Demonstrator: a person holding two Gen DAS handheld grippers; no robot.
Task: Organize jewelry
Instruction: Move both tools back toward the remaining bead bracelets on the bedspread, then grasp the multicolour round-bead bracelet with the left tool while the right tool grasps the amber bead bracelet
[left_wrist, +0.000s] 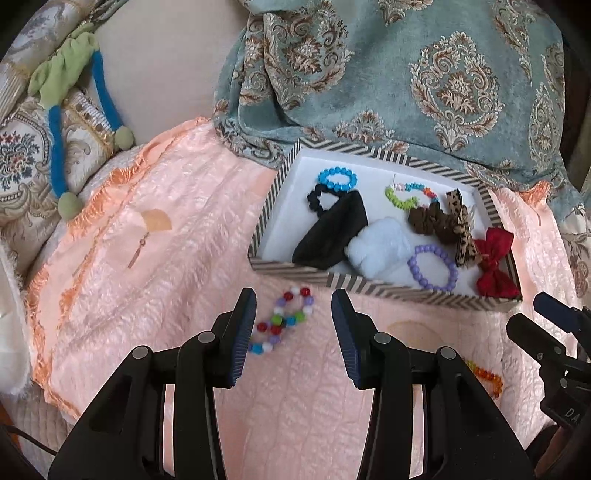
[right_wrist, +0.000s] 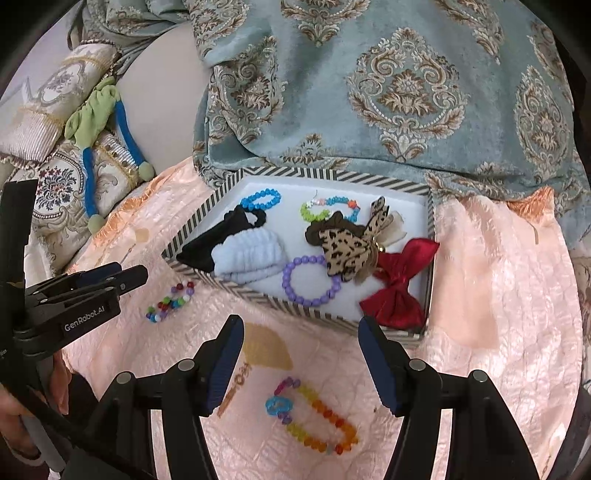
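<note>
A striped-rim white box (left_wrist: 295, 271) (right_wrist: 199, 275) holds bead bracelets, scrunchies and bows. A multicolour bead bracelet (left_wrist: 282, 319) (right_wrist: 170, 302) lies on the pink quilt just in front of the box. My left gripper (left_wrist: 293, 306) is open around it from above, empty; it also shows in the right wrist view (right_wrist: 127, 278). An orange-yellow bead bracelet (right_wrist: 314, 417) (left_wrist: 485, 376) lies nearer, between and below my right gripper's open, empty fingers (right_wrist: 301, 332). The right gripper's tip shows at the right of the left wrist view (left_wrist: 532, 317).
Pink quilted cloth (left_wrist: 147, 258) covers the surface. A teal patterned blanket (left_wrist: 406, 74) is bunched behind the box. A green and blue fabric tie (left_wrist: 66, 110) lies on embroidered cushions at the far left.
</note>
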